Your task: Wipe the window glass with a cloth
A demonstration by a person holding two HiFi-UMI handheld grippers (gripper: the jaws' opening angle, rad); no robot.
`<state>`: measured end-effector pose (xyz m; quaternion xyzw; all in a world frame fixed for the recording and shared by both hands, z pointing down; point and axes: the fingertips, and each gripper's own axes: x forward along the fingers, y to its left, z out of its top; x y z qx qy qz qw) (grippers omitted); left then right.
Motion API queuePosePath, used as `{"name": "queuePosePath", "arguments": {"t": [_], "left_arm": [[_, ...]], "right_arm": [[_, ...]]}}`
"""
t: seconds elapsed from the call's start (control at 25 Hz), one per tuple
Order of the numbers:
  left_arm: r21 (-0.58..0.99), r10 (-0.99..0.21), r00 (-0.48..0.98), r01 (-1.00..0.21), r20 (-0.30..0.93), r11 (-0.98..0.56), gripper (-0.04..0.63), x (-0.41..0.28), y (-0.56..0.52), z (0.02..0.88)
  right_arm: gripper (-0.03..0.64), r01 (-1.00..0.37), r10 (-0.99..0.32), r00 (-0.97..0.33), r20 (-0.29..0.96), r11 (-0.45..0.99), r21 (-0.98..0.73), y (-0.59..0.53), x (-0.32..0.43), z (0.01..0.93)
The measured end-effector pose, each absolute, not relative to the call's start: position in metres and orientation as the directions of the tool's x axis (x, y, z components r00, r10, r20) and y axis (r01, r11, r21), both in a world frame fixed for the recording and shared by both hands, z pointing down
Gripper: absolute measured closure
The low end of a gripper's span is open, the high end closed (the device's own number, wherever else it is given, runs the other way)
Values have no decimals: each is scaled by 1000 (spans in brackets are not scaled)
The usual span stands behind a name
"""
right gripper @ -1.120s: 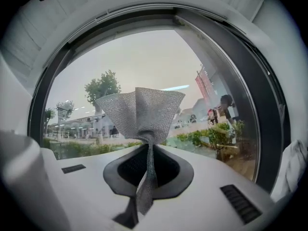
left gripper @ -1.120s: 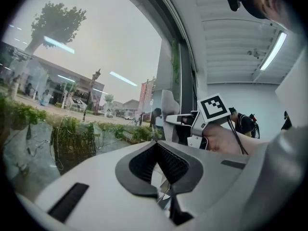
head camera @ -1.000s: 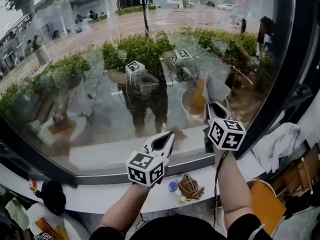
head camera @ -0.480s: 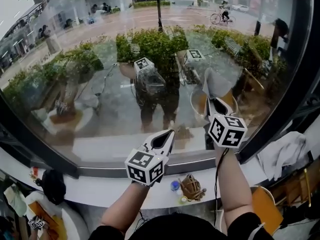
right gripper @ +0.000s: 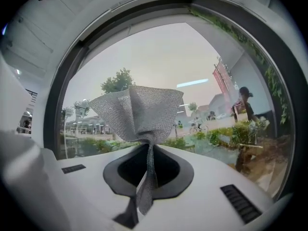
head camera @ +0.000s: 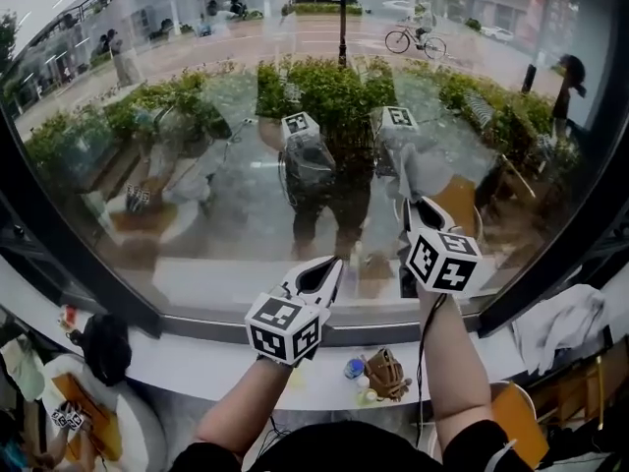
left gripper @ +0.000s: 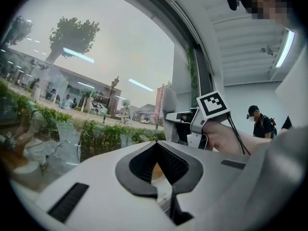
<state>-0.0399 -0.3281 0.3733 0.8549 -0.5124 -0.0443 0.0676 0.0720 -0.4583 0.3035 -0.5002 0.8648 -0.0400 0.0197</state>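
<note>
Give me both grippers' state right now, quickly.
Left gripper: jaws shut, nothing between them.
Right gripper: jaws shut on the grey cloth.

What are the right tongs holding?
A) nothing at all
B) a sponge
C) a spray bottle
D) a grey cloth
D: in the right gripper view the right tongs are shut on a grey cloth, which fans out above them.
</note>
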Motion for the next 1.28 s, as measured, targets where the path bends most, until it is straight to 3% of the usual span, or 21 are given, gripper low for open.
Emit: {"name": "queuePosePath", "arguments": {"t": [0.88, 1.28], "left_arm": [[171, -974, 227, -959, -7, -225, 597, -239, -248, 380], [182, -991, 132, -975, 29, -125, 597, -291, -209, 385]], "right_arm": [[578, -711, -714, -700, -16, 698, -82, -398, -177, 297], [578, -704, -710, -705, -6, 700, -123, -382, -216, 305]]}}
